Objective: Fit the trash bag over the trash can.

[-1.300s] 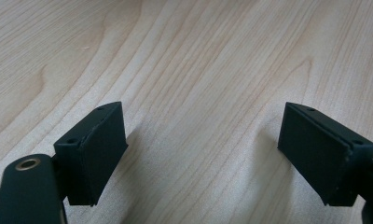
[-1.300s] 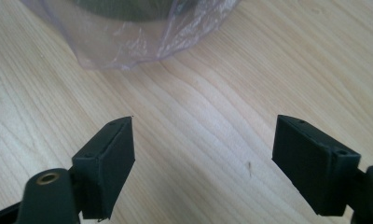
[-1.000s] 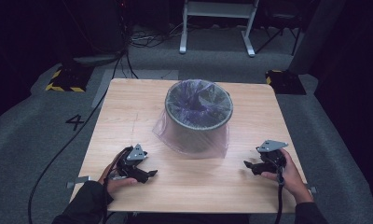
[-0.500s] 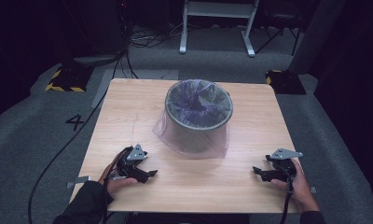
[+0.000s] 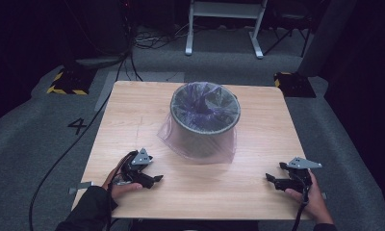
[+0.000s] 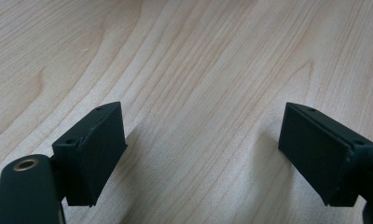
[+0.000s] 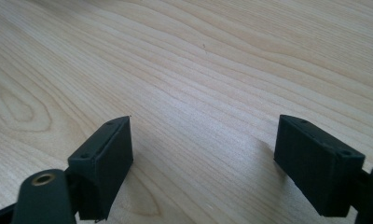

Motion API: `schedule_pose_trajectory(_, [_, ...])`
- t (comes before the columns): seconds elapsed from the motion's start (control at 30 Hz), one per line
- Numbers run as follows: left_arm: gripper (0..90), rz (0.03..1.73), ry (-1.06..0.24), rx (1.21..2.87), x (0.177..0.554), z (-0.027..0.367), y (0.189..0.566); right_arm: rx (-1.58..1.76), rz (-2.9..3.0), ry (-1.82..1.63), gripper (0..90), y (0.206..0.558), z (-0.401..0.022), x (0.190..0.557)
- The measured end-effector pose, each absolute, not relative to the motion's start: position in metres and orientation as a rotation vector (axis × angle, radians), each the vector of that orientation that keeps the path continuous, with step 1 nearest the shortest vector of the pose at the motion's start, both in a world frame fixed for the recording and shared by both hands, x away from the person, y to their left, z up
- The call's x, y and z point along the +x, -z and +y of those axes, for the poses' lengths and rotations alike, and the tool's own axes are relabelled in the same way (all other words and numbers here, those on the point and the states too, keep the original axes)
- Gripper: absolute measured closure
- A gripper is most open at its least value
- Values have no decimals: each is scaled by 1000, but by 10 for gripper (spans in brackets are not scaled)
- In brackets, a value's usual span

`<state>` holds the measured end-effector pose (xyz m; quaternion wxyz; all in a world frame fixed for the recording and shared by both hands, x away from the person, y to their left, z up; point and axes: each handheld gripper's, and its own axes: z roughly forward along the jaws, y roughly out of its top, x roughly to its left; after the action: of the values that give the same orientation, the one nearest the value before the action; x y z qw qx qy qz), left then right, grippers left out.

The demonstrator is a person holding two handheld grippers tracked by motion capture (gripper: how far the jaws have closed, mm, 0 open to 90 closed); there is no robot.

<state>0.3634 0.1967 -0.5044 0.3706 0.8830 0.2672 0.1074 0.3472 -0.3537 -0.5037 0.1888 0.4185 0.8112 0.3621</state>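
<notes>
A dark grey bin (image 5: 205, 118) lined with a clear purplish plastic bag (image 5: 200, 147) stands in the middle of the wooden table (image 5: 258, 192); the bag's skirt drapes down onto the tabletop. My left gripper (image 5: 157, 179) rests near the front left of the table, jaws pointing right, open and empty. In the left gripper view the left gripper (image 6: 203, 154) has only bare wood between its pads. My right gripper (image 5: 269, 178) sits at the front right, jaws pointing left, also open. The right gripper view has the right gripper (image 7: 203, 161) wide apart just above bare wood.
Grey carpet surrounds the table, with a painted number 4 (image 5: 77, 126) at the left. A white metal stand (image 5: 224, 24) and cables (image 5: 152, 41) lie beyond the far edge. Yellow-black striped blocks (image 5: 64, 84) sit at the far corners.
My right gripper has moved to the right and toward the front edge, lowering to the table. The left gripper has stayed put.
</notes>
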Motion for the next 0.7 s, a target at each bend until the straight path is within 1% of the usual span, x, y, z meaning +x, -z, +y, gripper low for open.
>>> schedule_pose_trajectory(0.7, [144,687,-275,2263,363,196,504,1186,2276,-1012,184,504,-354,347])
